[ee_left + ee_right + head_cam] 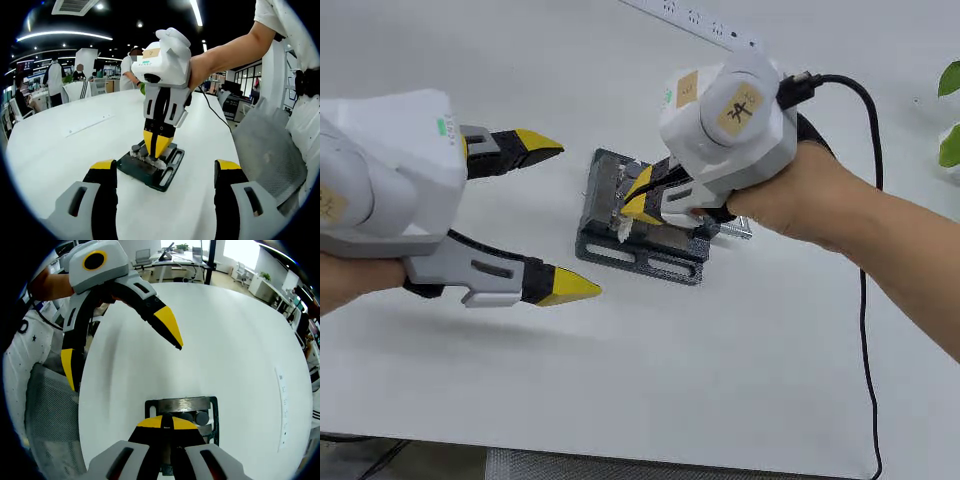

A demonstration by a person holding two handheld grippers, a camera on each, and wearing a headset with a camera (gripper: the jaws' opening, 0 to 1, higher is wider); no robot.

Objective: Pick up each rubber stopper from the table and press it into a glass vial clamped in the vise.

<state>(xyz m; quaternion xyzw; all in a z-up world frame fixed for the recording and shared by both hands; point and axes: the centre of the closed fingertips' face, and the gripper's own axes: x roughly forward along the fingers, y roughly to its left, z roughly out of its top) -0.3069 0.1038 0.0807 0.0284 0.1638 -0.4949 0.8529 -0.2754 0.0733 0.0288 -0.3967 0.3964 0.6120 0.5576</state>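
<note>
A dark vise (640, 258) sits mid-table with a pale glass vial (623, 227) clamped in its jaws. My right gripper (638, 202) points down onto the vise top, yellow tips shut together right at the vial; I can make out no stopper between them. From the left gripper view, the right gripper (158, 145) stands upright on the vise (165, 176). Its own view has the shut tips (167, 423) over the vise (180, 403), beside a round grey part (201, 417). My left gripper (560, 215) hovers open left of the vise, holding nothing.
A white power strip (695, 18) lies at the table's far edge. A black cable (865, 300) trails from the right gripper down the right side. Green leaves (948, 80) show at the far right. A mesh chair (270, 150) stands beside the table.
</note>
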